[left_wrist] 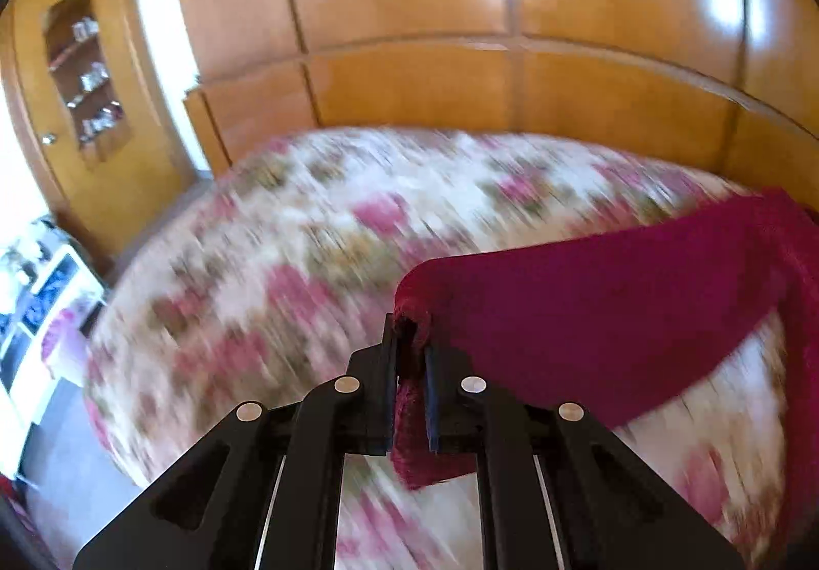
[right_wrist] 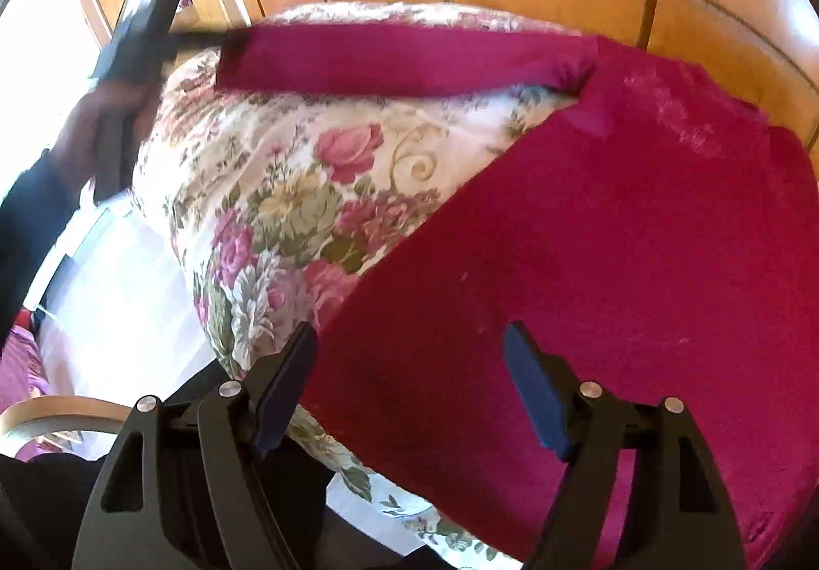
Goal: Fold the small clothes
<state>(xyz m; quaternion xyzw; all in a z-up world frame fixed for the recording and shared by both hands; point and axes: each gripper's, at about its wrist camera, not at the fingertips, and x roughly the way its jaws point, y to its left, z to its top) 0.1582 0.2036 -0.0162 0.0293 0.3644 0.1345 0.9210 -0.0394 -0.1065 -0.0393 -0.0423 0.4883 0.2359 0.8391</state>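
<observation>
Your left tongs pinch the red sweater's sleeve end tight. Your right tongs gape wide above the sweater's body on the bed.

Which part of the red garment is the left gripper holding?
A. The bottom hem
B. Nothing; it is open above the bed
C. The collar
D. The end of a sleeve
D. The left gripper is shut on the cuff end of the sleeve, which the right wrist view shows stretched out from the garment lying on the bed.
</observation>
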